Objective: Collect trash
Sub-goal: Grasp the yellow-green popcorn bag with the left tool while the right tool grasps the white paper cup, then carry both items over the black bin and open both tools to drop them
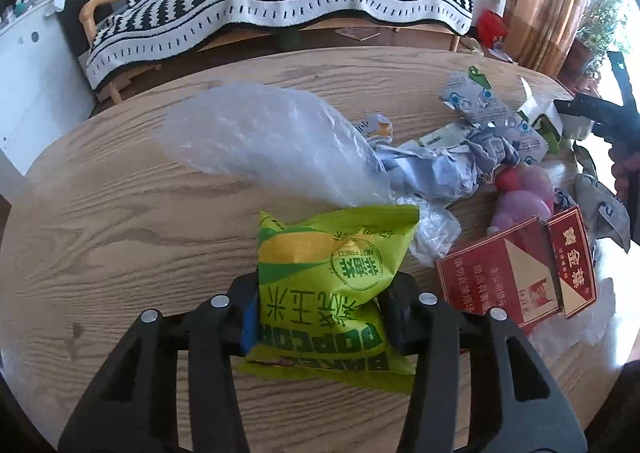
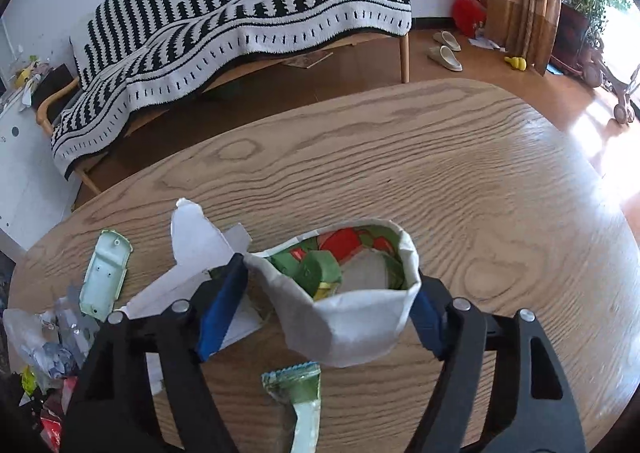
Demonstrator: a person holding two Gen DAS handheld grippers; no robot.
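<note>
Two wrist views of a wooden table [image 2: 460,173] during trash collection. Left view: the left gripper [image 1: 322,317] is clenched on a green popcorn bag [image 1: 332,285], its blue-padded fingers [image 1: 250,319] pressing the bag's sides so that it pinches in at the waist. Beyond it, still loose on the table, lie a sheet of bubble wrap [image 1: 272,137], crumpled grey wrappers [image 1: 448,165], a red cigarette carton [image 1: 516,281], something pink and rounded [image 1: 520,197] and blister-pack cards [image 1: 480,101].

Right view: the right gripper [image 2: 332,293] brackets an open paper cup [image 2: 360,305] with a printed lining. Its left pad meets the rim; the right pad lies against the cup wall, so the grasp looks made, though how firmly the pads bear is hard to tell. Inside the cup sit a green lump [image 2: 316,273] and pale crumpled paper [image 2: 368,273]; nothing more can be identified. Beside the cup lie torn white card [image 2: 196,245], a pale green plastic tray [image 2: 106,273] and a green sachet [image 2: 298,381].

Judged progress: early. No bin or bag for the trash is in view, and most litter remains scattered.
</note>
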